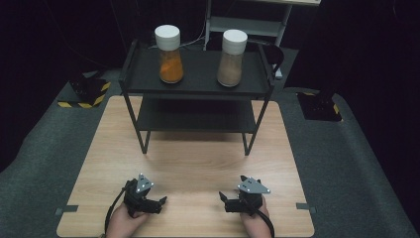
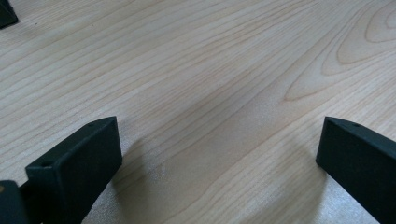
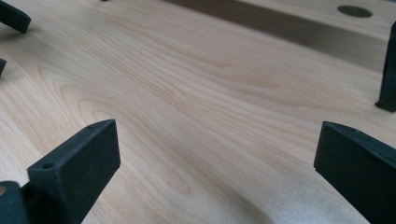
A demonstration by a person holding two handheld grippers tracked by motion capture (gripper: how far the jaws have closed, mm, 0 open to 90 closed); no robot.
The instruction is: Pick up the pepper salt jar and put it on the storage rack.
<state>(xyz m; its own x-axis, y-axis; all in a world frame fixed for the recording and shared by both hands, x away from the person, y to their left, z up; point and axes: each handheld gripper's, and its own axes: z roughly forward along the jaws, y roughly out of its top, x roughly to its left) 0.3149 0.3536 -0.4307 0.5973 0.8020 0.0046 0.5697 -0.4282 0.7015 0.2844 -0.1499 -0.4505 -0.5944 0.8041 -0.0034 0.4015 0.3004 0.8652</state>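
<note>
On rack (image 1: pixel 198 84): two jars (image 1: pixel 170 54).

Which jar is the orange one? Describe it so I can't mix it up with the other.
Find the black two-tier shelf at the far end of the wooden table. Two white-lidded jars stand on its top tier. The orange jar is on the left, filled with bright orange powder; the other jar holds dull brown powder.

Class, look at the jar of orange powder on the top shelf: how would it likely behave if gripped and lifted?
The orange powder jar looks tall and narrow, so a push near its white lid might tip it. Its clear, smooth wall could be slippery and perhaps breakable. About half full, it probably carries its weight low.
</note>
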